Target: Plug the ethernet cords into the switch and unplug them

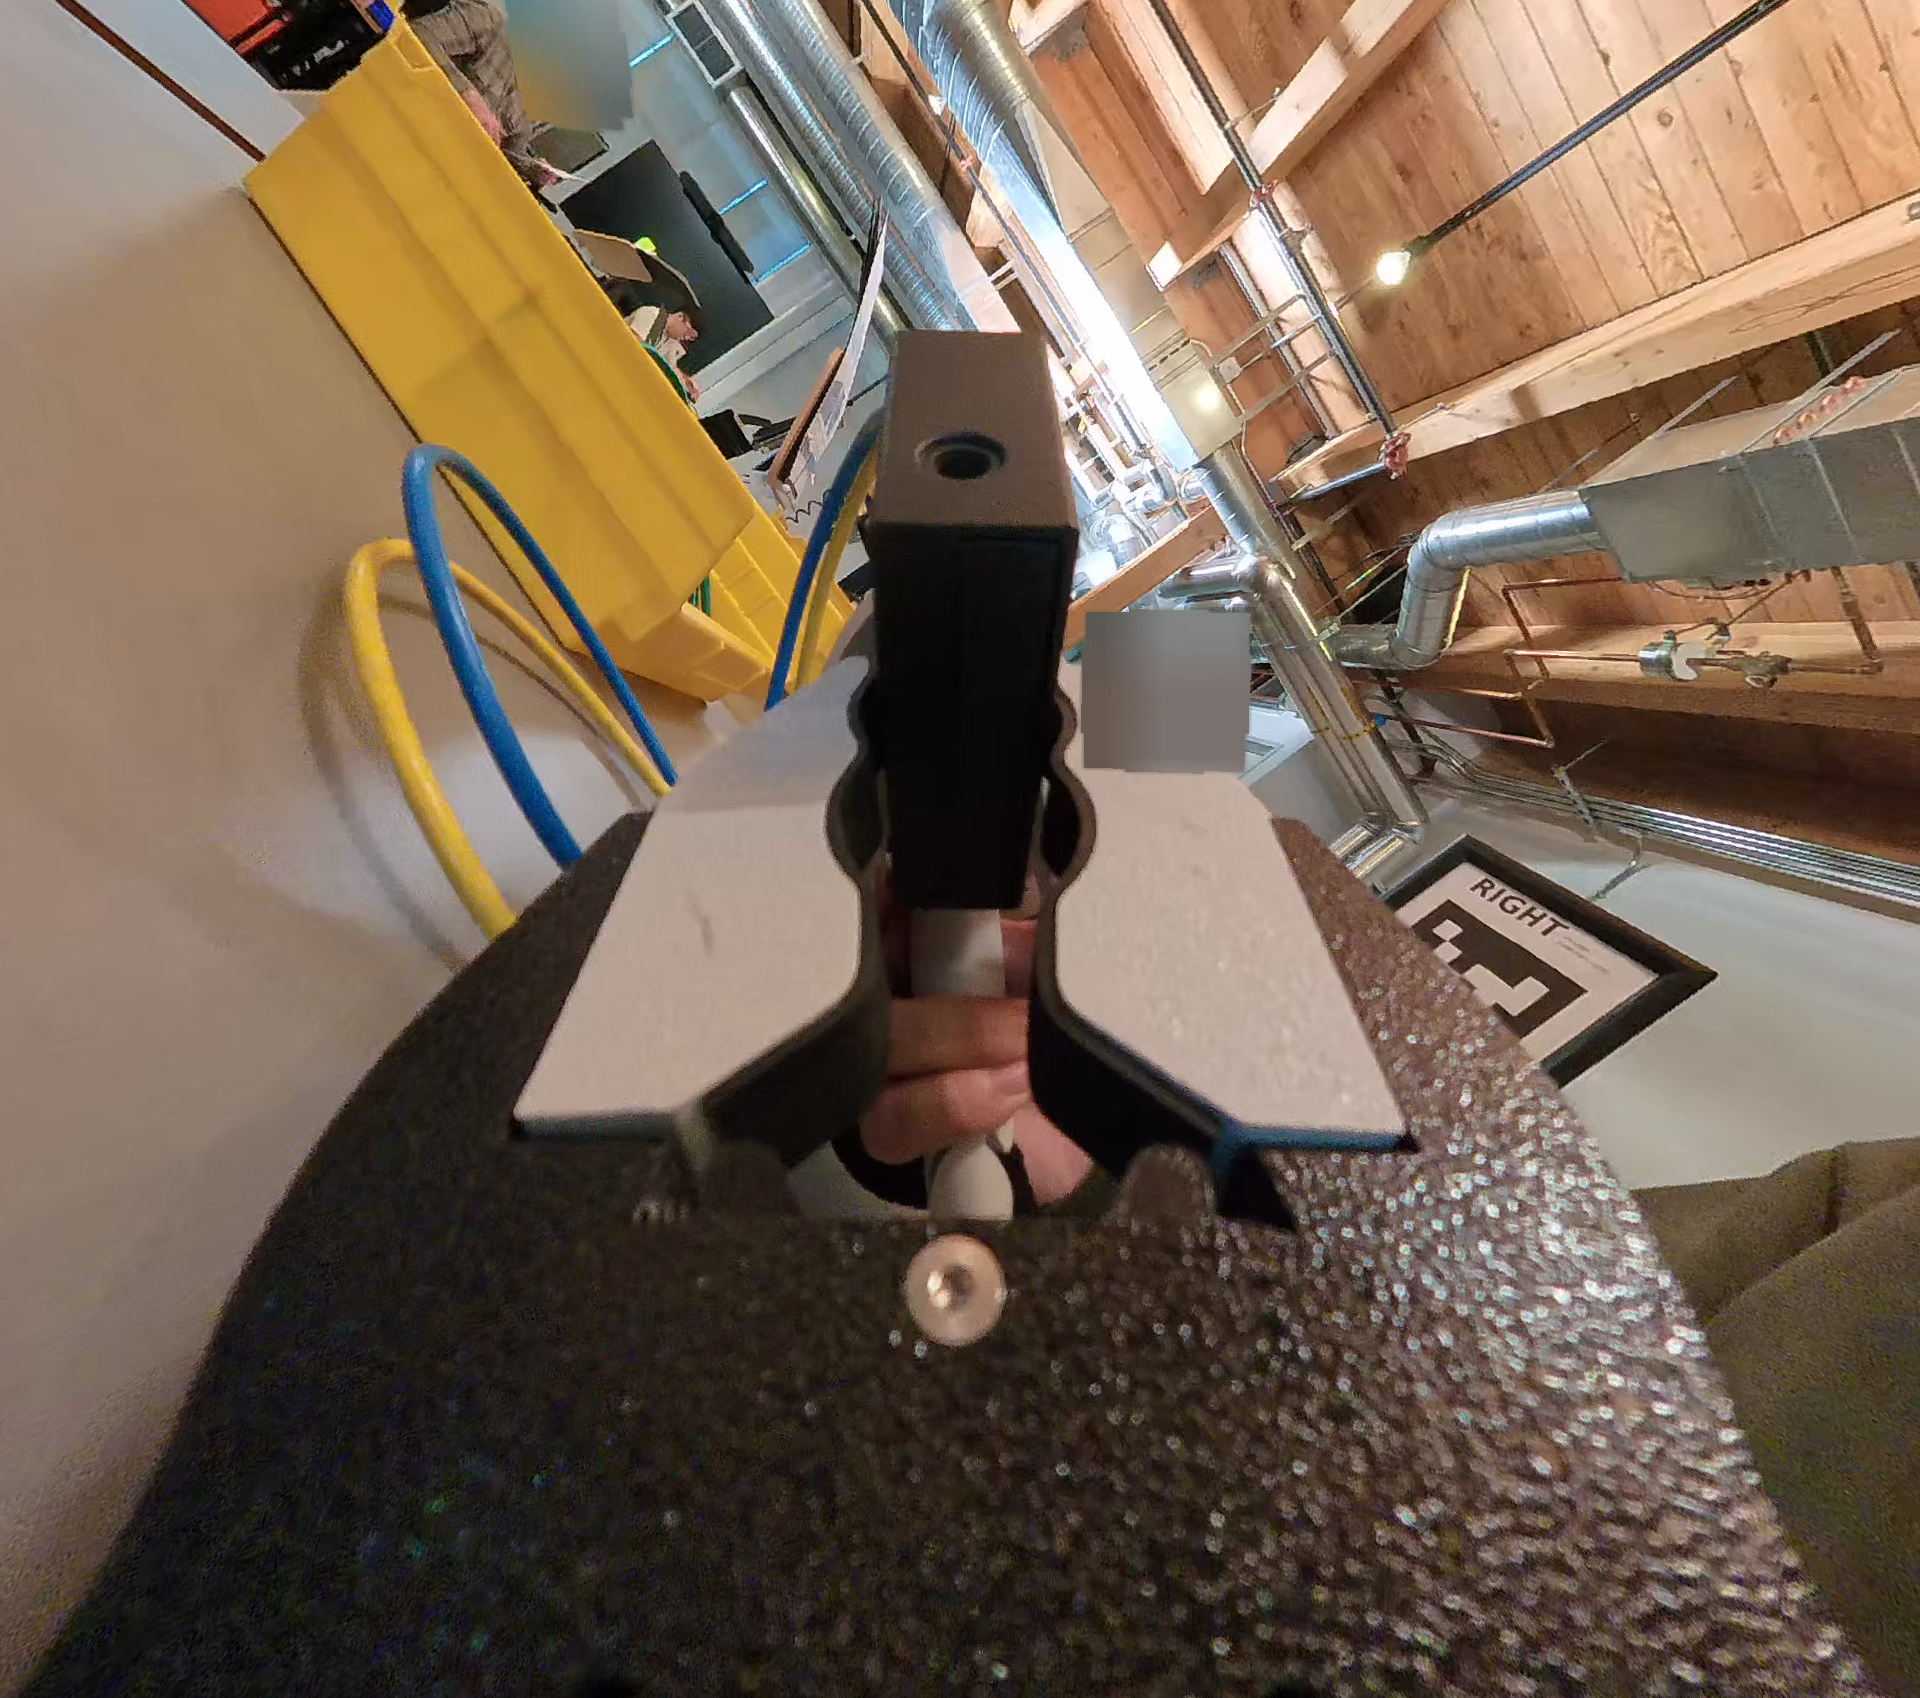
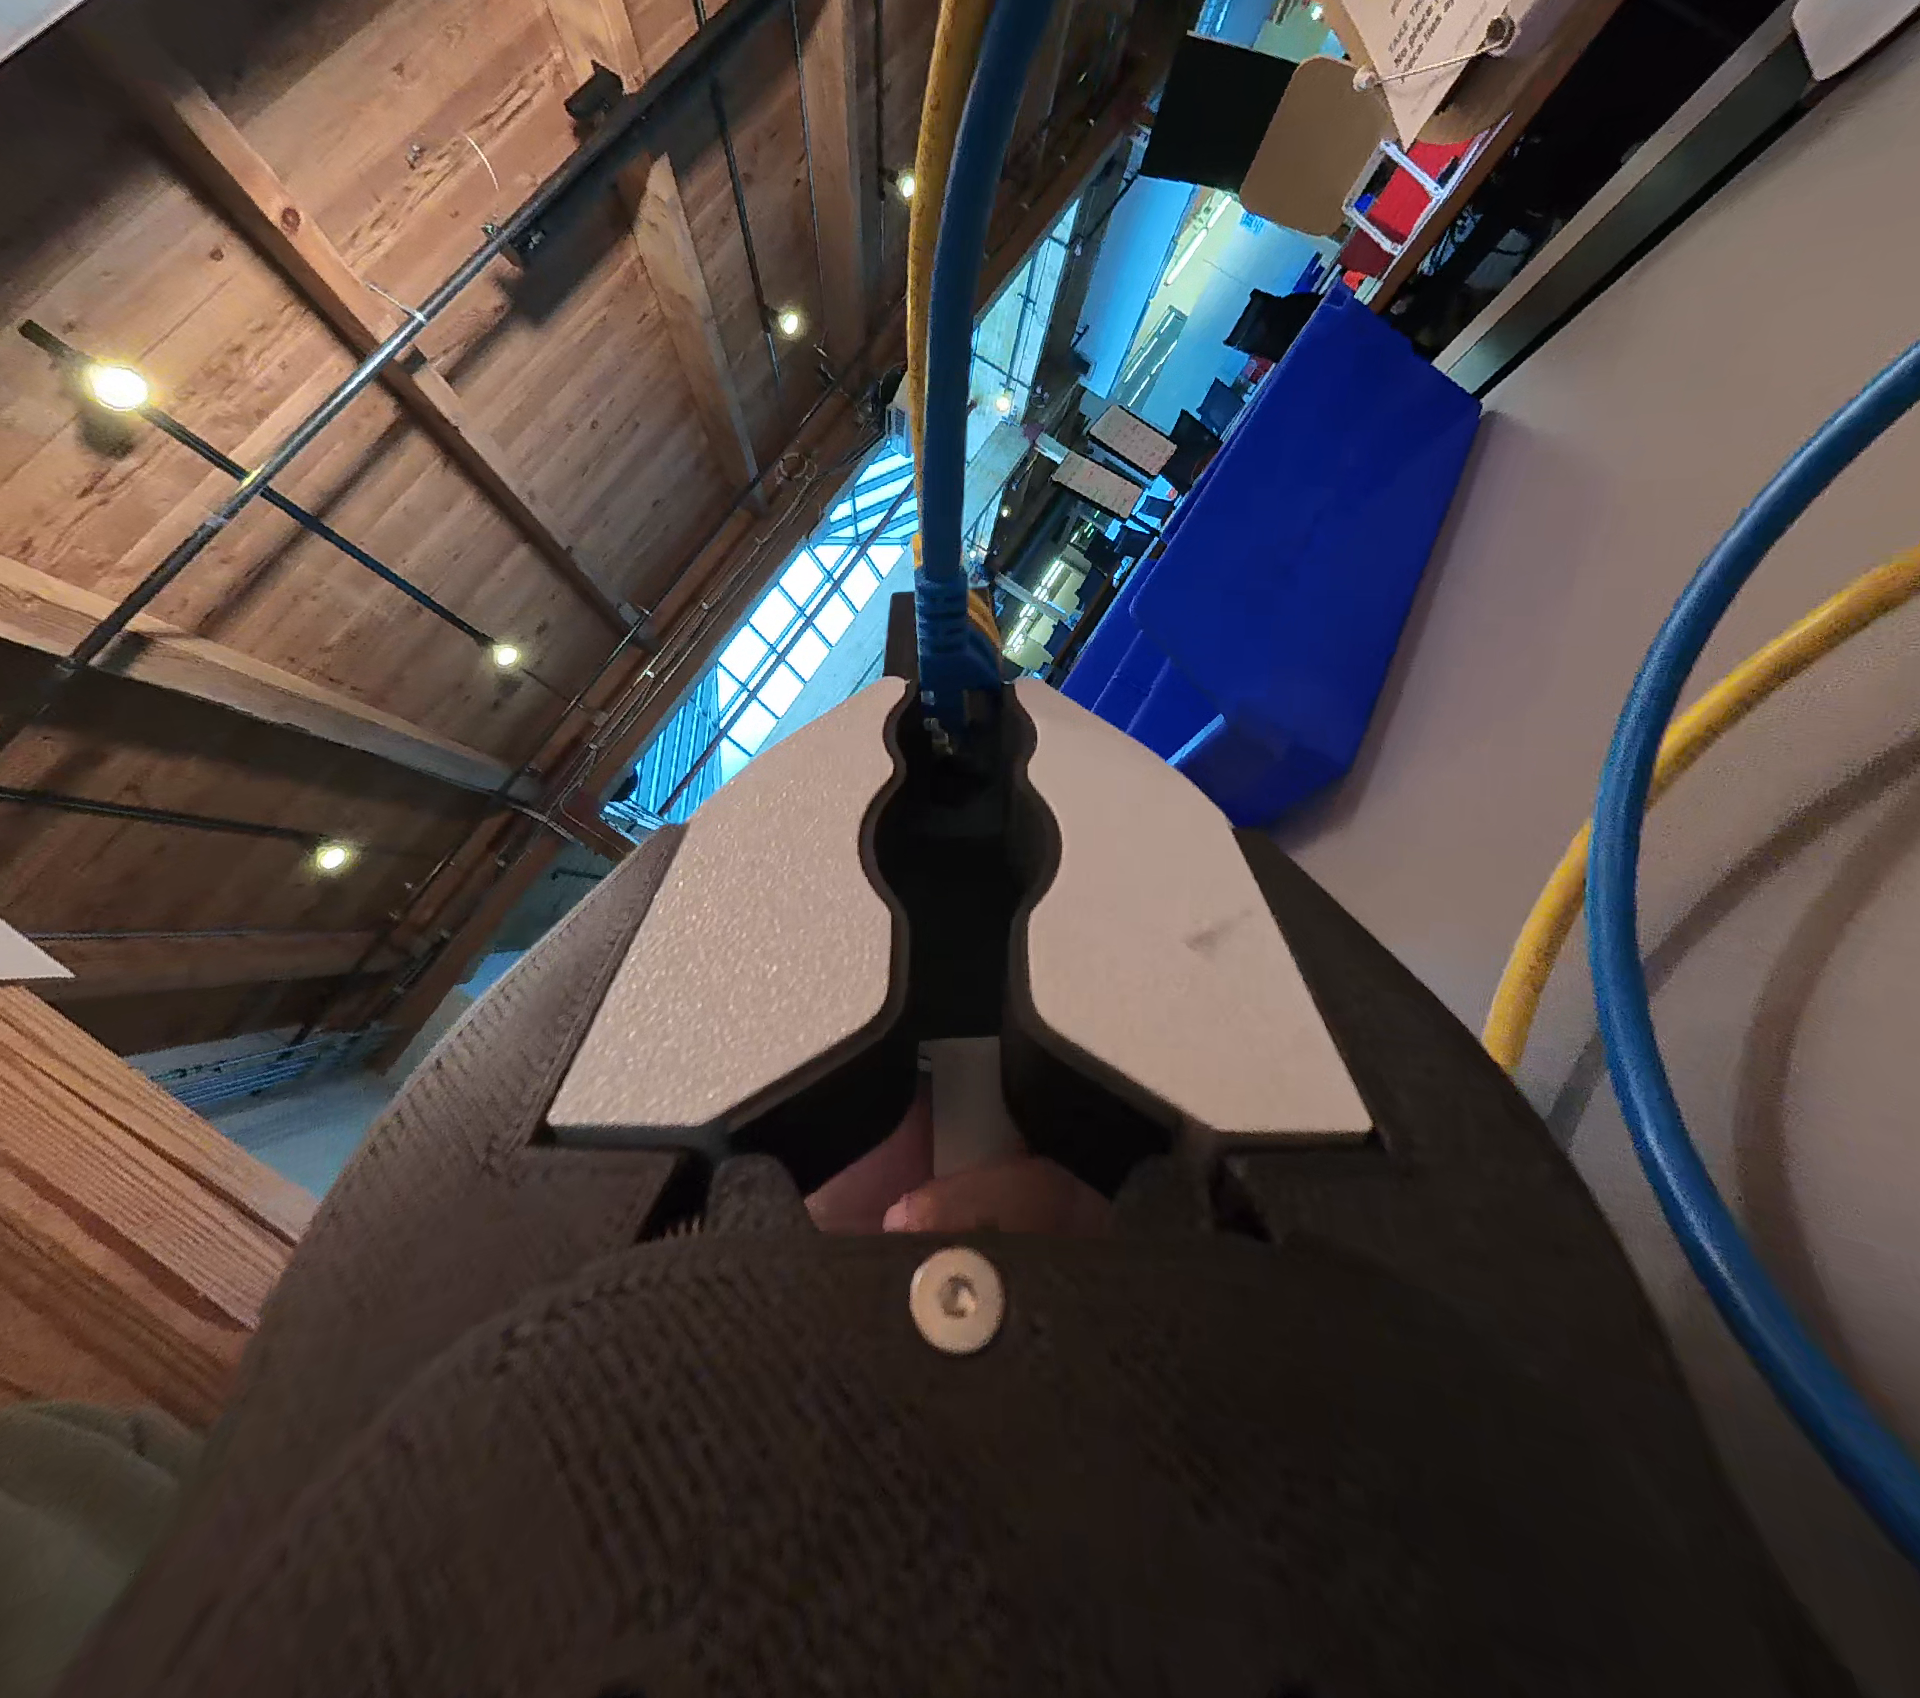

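In the left wrist view my left gripper (image 1: 961, 713) is shut on the black switch (image 1: 966, 661). The switch sticks out past the fingertips, and one face has a round socket. The blue cord (image 1: 488, 661) and yellow cord (image 1: 390, 744) loop over the beige table (image 1: 156, 557) to its left and run behind it. In the right wrist view my right gripper (image 2: 961, 713) is shut around the blue cord's plug (image 2: 954, 661). The blue cord runs straight ahead, with the yellow cord (image 2: 940, 121) just behind it. The gap behind the plug is dark, and I cannot tell what fills it.
A yellow bin (image 1: 499, 318) stands on the table behind the cords. A blue bin (image 2: 1299, 547) stands at the table's far side in the right wrist view. A black-and-white marker tag (image 1: 1548, 952) shows low on the right. Both cameras tilt up toward a wooden ceiling.
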Tool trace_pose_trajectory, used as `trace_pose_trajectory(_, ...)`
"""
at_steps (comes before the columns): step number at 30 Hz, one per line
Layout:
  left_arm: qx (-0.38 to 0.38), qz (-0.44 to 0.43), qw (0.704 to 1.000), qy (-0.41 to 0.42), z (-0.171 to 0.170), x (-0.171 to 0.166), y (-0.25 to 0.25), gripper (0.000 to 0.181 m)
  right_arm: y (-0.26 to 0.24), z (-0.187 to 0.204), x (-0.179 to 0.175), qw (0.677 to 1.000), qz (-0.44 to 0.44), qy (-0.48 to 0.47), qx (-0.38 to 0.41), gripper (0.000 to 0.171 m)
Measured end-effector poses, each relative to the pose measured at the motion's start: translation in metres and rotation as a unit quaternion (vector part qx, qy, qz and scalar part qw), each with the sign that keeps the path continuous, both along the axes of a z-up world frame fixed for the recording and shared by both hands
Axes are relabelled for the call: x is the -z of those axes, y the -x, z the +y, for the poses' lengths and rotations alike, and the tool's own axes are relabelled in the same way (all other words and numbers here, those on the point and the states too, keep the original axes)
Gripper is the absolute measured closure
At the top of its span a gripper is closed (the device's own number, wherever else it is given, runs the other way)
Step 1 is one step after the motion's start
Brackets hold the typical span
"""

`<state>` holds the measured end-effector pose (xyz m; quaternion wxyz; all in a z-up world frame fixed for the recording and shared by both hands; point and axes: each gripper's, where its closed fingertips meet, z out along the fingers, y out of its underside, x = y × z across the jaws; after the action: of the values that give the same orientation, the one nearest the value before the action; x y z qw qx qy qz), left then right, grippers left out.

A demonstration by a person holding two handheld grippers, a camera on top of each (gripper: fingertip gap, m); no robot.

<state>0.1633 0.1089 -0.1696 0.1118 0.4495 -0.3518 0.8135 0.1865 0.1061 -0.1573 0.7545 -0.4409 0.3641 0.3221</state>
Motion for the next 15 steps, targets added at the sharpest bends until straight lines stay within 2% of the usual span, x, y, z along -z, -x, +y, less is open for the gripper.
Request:
trace_pose_trajectory(6,-0.001,0.006,1.000,0.004,-0.0002,0.0029,-0.0011,0.155,-0.0006,-0.0001,0.0050,0.998,-0.029,0.049,0.019,0.157)
trace_pose_trajectory(11,0.011,0.015,0.997,0.075,0.0023,-0.0005,-0.0011,0.154,0.0004,0.0025,0.0002,0.993,-0.073,0.088,0.025,0.158)
trace_pose_trajectory(15,0.017,0.021,0.996,0.089,0.0044,-0.0026,-0.0005,0.154,0.0020,0.0040,-0.0028,0.991,-0.090,0.095,0.023,0.158)
